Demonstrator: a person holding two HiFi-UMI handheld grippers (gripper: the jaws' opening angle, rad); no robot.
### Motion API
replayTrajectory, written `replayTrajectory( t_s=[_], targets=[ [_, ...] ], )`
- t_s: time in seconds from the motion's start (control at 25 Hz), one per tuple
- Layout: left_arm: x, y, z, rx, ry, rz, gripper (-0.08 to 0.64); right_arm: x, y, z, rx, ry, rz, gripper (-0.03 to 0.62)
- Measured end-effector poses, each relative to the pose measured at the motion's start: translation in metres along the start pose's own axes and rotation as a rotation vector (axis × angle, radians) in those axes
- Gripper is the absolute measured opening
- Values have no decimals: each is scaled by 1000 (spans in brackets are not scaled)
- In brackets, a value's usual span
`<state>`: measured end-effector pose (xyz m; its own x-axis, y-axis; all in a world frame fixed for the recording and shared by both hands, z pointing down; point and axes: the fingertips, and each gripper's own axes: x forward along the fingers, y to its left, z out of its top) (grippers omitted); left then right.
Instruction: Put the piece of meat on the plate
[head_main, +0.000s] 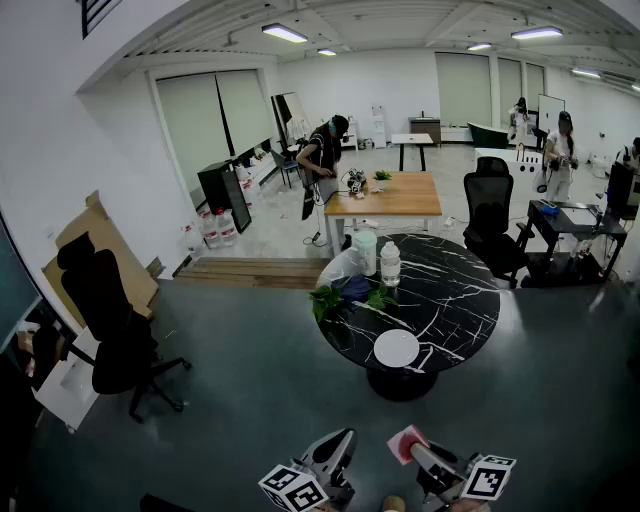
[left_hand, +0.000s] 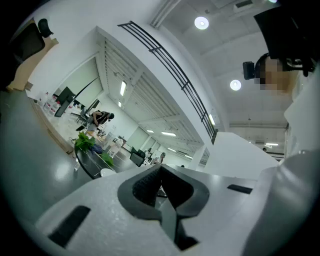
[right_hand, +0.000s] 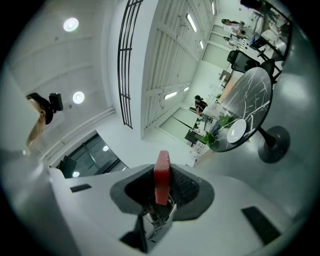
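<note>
Left gripper (left_hand: 161, 172): jaws closed on nothing and carried low beside its partner, probably kept idle because one gripper is enough for the carry. Right gripper (head_main: 415, 450): clamped on the piece of meat (right_hand: 161, 172) and held about level, which keeps the slab upright between the pads on the way in. The white plate (head_main: 397, 348) lies empty near the closer edge of the round black marble table (head_main: 460, 290), well apart from the meat. The meat is a thin, flat red slab with a paler pink face, and it projects edge-on beyond the pads.
</note>
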<state>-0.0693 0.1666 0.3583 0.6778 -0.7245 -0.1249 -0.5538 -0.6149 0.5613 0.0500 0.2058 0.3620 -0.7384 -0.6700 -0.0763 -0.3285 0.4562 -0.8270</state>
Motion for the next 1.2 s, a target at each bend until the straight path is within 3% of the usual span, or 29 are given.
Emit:
replayTrajectory(
  t_s=[0.2,0.48,0.68,1.0,1.2],
  targets=[
    [45,-3,-3,21,42,-23,9,1,-33,32,45,5,-26,86],
    [71,25,-8,35,20,30,9,16,-64,63,53,-4,11,86],
    [75,48,-22,16,45,64,9,24,-80,64,71,23,-13,86],
    [124,91,-32,-5,74,53,9,40,-135,89,90,13,-98,86],
    [167,129,-34,-22,142,47,9,65,-156,114,101,16,-162,86]
  ],
)
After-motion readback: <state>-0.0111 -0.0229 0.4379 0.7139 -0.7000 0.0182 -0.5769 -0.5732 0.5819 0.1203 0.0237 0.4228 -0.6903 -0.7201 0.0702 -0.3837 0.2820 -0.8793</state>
